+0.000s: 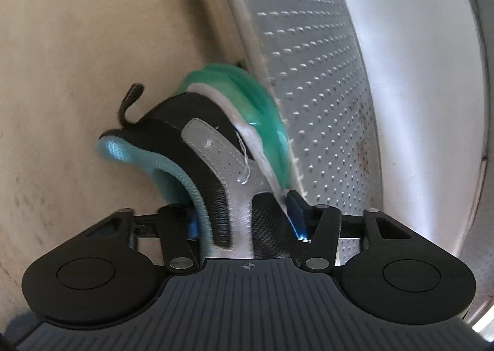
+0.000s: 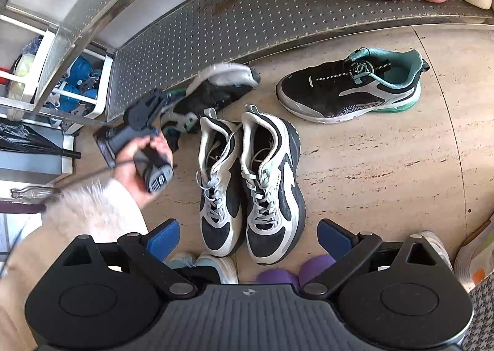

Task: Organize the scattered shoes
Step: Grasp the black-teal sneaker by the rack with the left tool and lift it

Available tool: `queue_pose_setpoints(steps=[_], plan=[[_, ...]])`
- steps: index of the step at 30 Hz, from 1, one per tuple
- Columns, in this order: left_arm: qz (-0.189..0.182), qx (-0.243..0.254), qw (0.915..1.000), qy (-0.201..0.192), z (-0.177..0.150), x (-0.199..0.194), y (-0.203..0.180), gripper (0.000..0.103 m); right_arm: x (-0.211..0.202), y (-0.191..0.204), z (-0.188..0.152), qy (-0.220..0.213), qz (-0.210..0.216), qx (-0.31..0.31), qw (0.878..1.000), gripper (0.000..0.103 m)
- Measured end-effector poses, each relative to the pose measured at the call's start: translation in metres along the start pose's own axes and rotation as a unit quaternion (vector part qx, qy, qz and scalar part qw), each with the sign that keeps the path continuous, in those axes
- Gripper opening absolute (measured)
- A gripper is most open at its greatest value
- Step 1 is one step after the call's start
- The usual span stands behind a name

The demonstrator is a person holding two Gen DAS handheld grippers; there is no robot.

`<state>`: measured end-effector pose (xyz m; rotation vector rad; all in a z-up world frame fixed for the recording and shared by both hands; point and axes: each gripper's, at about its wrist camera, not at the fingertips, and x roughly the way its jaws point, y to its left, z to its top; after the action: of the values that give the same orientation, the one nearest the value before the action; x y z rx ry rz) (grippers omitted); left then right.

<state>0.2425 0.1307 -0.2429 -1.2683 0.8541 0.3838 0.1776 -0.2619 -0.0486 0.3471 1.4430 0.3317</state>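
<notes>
Left wrist view: I see my left claw (image 1: 244, 212) clamped on the black-and-teal sneaker (image 1: 213, 147), held by its collar beside the studded shelf (image 1: 308, 57). My right claw (image 2: 247, 236) hangs wide open, empty, above the white pair (image 2: 250, 184).

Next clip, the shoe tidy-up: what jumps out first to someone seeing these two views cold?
The left gripper is clamped on the collar of a black sneaker with a teal sole, tipped on its side against the perforated metal shelf. Its mate lies on the floor by the shelf edge, beside a white-and-black pair standing side by side. The right gripper hangs open above that pair.
</notes>
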Motion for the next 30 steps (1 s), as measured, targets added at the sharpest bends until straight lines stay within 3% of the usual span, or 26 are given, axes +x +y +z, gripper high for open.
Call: queue_pose_setpoints(steps=[3, 5, 11, 14, 16, 20, 24, 28, 30], plan=[[0.0, 0.018, 0.9998, 0.006, 0.006, -0.011, -0.019, 0.012, -0.001, 0.002, 0.002, -0.007, -0.017, -0.019, 1.0, 0.097], [0.015, 0.032, 0.9994, 0.005, 0.01, -0.028, -0.035, 0.01, -0.005, 0.002, 0.003, -0.021, -0.032, -0.027, 0.999, 0.097], [-0.015, 0.053, 0.9984, -0.014, 0.016, -0.086, -0.071, 0.009, -0.023, -0.012, 0.007, -0.069, -0.045, -0.015, 0.996, 0.097], [-0.016, 0.112, 0.9934, -0.019, 0.009, -0.129, -0.109, 0.009, -0.034, -0.027, 0.009, -0.086, -0.037, 0.008, 0.996, 0.097], [-0.01, 0.168, 0.9858, -0.003, -0.014, -0.147, -0.134, 0.009, -0.045, -0.04, 0.01, -0.1, -0.035, 0.03, 0.994, 0.097], [-0.005, 0.264, 0.9637, 0.042, -0.073, -0.177, -0.17, 0.009, -0.069, -0.071, 0.011, -0.131, -0.039, 0.075, 0.988, 0.097], [0.001, 0.329, 0.9386, 0.102, -0.15, -0.176, -0.186, 0.009, -0.097, -0.105, 0.007, -0.162, -0.026, 0.133, 0.977, 0.097], [0.048, 0.405, 0.8979, 0.166, -0.233, -0.149, -0.2, 0.011, -0.119, -0.129, -0.007, -0.187, 0.011, 0.174, 0.967, 0.098], [0.102, 0.451, 0.8657, 0.192, -0.272, -0.121, -0.201, 0.02, -0.127, -0.134, -0.011, -0.197, 0.02, 0.18, 0.964, 0.098]])
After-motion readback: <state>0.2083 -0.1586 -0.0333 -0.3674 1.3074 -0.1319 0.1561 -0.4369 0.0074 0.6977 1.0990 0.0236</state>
